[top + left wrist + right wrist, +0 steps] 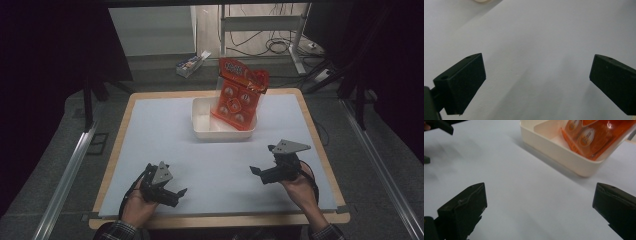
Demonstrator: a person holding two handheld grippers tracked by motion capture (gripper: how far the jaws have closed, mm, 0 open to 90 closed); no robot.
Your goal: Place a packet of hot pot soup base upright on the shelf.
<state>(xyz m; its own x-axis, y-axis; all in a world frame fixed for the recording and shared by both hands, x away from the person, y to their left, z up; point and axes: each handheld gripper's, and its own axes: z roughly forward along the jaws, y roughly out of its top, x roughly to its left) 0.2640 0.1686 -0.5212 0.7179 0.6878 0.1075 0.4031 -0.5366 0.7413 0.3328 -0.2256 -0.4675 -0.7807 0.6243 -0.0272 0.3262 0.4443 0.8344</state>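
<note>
Here, both grippers rest low over the table [150, 130], left gripper [176, 194] and right gripper [257, 173] each with jaws spread wide, holding nothing. Beyond them, the orange packet [239, 95] stands upright in the white tub [202, 125], long axis vertical, leaning on the far-right rim.

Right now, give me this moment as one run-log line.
left gripper: open, empty, near table edge | right gripper: open, empty | orange snack bag: standing in white bin, leaning on its right wall | contact: none

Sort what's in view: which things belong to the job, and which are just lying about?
Job:
orange snack bag, leaning in the white bin
left claw, open
right claw, open

Lying about:
small box on the floor beyond the table
cables on the floor
</note>
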